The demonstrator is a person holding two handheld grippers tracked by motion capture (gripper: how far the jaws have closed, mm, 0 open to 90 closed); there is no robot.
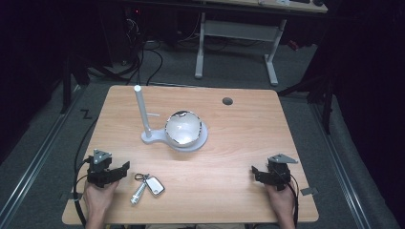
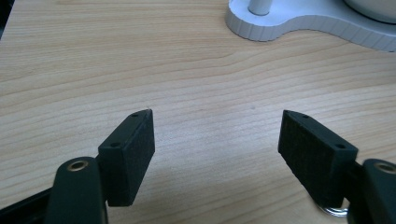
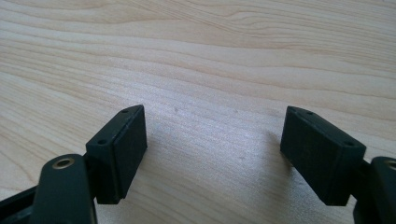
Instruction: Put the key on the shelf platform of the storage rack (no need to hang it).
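Observation:
A white stand [image 1: 157, 139] with a tall upright post [image 1: 142, 110] sits at the table's middle, carrying a shiny round bowl [image 1: 182, 128]. A key bunch with a silver tag [image 1: 147, 186] lies near the front left. My left gripper [image 1: 120, 171] rests open on the table just left of the keys; its own view [image 2: 217, 140] shows bare wood between the jaws and the stand's base [image 2: 280, 25] ahead. My right gripper [image 1: 257, 172] is open at the front right, with bare wood between its jaws [image 3: 212, 140].
The wooden table [image 1: 239, 143] has a round cable hole [image 1: 227, 101] at the back right. A white-legged desk [image 1: 239, 33] and cables stand on the floor beyond the far edge.

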